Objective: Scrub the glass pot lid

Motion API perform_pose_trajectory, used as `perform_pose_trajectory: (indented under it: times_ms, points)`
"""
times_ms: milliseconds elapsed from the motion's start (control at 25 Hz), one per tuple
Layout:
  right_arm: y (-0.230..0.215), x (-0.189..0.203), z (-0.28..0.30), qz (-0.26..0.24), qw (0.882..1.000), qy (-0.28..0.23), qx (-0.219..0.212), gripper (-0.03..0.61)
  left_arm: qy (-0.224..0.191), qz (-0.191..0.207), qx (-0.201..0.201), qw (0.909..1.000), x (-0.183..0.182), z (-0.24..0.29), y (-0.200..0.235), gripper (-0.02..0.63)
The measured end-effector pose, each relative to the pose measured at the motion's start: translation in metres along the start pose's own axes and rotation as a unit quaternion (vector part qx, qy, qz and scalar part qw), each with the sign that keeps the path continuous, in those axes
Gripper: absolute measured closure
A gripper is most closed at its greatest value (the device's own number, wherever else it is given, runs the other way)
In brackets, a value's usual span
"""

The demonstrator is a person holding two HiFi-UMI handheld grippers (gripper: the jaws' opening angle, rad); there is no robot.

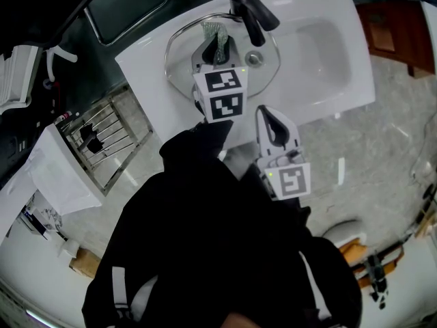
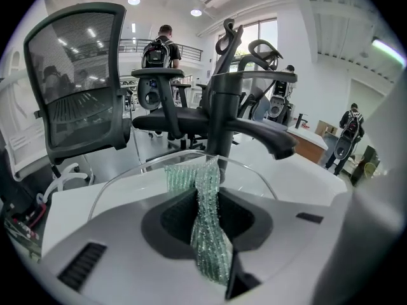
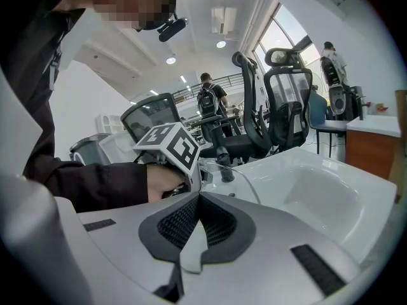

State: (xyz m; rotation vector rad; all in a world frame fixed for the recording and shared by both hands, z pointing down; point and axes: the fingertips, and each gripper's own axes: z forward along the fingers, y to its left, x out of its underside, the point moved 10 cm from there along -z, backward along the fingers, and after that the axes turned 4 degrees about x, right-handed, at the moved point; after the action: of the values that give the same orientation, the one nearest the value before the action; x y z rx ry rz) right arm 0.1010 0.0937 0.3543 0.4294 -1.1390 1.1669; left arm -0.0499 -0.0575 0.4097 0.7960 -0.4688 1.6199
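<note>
The glass pot lid [image 1: 179, 70] lies flat on the white sink counter [image 1: 147, 63], left of the basin and by the black faucet [image 1: 250, 9]. My left gripper [image 1: 217, 45] hovers over the lid, shut on a green mesh scrubber [image 1: 215, 31] that sticks out past the fingertips. In the left gripper view the scrubber [image 2: 210, 234] hangs between the jaws, with the lid's rim [image 2: 124, 178] arcing behind it. My right gripper [image 1: 268, 117] is shut and empty, held just off the sink's front edge. In the right gripper view, the lid [image 3: 248, 180] shows beyond its closed jaws.
The sink basin [image 1: 324, 36] opens to the right of the faucet. A wire rack [image 1: 102, 139] and a white box [image 1: 51, 176] stand on the floor at left, and a wooden cabinet [image 1: 382, 26] at right. Office chairs [image 2: 76, 100] and people stand behind the sink.
</note>
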Motion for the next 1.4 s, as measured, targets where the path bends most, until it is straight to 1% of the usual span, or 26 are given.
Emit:
perform_pose_trajectory:
  times_ms: [360, 720, 880, 1280, 1400]
  points:
    - [-0.004, 0.002, -0.003, -0.001, 1.0, -0.003, 0.007, 0.577, 0.007, 0.021, 0.026, 0.9994, 0.002, 0.007, -0.011, 0.535]
    - [-0.004, 0.003, -0.006, 0.003, 1.0, -0.003, 0.01, 0.577, 0.003, 0.03, 0.045, 0.9986, 0.005, 0.011, -0.021, 0.534]
    - [-0.005, 0.005, -0.008, 0.004, 1.0, -0.001, 0.014, 0.577, 0.008, 0.032, 0.055, 0.9979, 0.008, 0.014, -0.028, 0.534]
    - [-0.009, 0.006, -0.011, 0.006, 1.0, -0.004, 0.018, 0.577, 0.003, 0.048, 0.076, 0.9959, 0.009, 0.021, -0.042, 0.534]
    - [-0.01, 0.008, -0.012, 0.007, 1.0, 0.001, 0.02, 0.577, 0.01, 0.048, 0.083, 0.9953, 0.01, 0.022, -0.047, 0.534]
